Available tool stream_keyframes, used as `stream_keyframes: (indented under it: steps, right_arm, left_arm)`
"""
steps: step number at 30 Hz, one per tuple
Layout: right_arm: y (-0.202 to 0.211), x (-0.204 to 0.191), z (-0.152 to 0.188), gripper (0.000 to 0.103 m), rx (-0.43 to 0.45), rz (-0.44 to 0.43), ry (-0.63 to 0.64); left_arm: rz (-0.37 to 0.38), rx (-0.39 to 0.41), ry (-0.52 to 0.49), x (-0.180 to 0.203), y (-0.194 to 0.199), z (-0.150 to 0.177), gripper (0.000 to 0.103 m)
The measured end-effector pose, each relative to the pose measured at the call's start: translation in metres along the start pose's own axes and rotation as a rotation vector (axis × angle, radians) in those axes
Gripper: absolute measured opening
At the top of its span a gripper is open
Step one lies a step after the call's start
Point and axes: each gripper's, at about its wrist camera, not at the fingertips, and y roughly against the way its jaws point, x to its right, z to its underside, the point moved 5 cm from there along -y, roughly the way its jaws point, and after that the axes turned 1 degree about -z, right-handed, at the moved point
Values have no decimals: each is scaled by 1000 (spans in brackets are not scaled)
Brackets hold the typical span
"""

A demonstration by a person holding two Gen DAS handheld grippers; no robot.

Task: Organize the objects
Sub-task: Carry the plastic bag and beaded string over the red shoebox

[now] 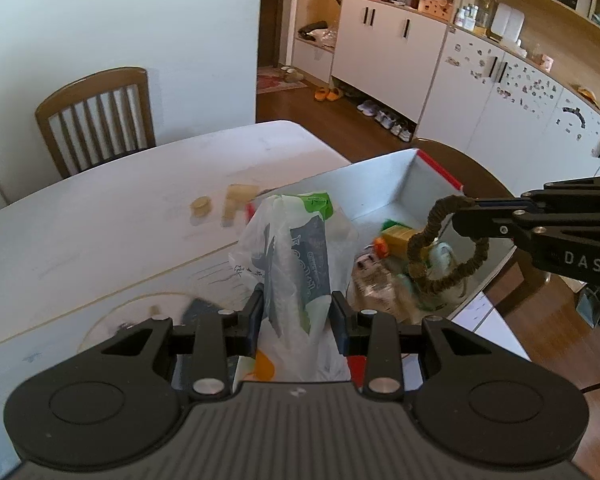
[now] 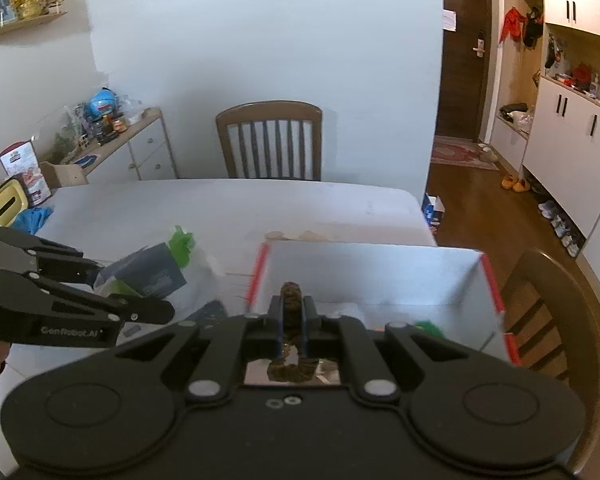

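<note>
Plastic bag (image 1: 296, 248) with a dark and green packet inside is clamped between the narrowly parted fingers of the left gripper (image 1: 298, 316), held above the white table (image 1: 120, 208) at the near-left edge of the box (image 1: 432, 176). Brown fabric loop (image 1: 444, 248) is pinched in the fully closed right gripper (image 2: 293, 320) and hangs over the box interior, right of the bag. Small packets are seen on the box floor. Two tan blocks (image 1: 220, 204) lie on the table beyond the bag.

Box (image 1: 416, 184) sits on surface (image 1: 100, 208) at its right edge; pkgs (image 1: 396, 240) inside box; chair (image 1: 96, 120) behind surface.
</note>
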Motion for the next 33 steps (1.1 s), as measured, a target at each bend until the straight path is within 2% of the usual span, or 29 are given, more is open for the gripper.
stream_keyframes:
  steps: [15, 33]
  right_arm:
    - [-28, 81, 17, 7, -63, 0, -38]
    - [-97, 130, 28, 7, -160, -13, -36]
  left_arm:
    - [-22, -68, -62, 65, -76, -22, 34]
    - [-76, -155, -65, 88, -151, -27, 34]
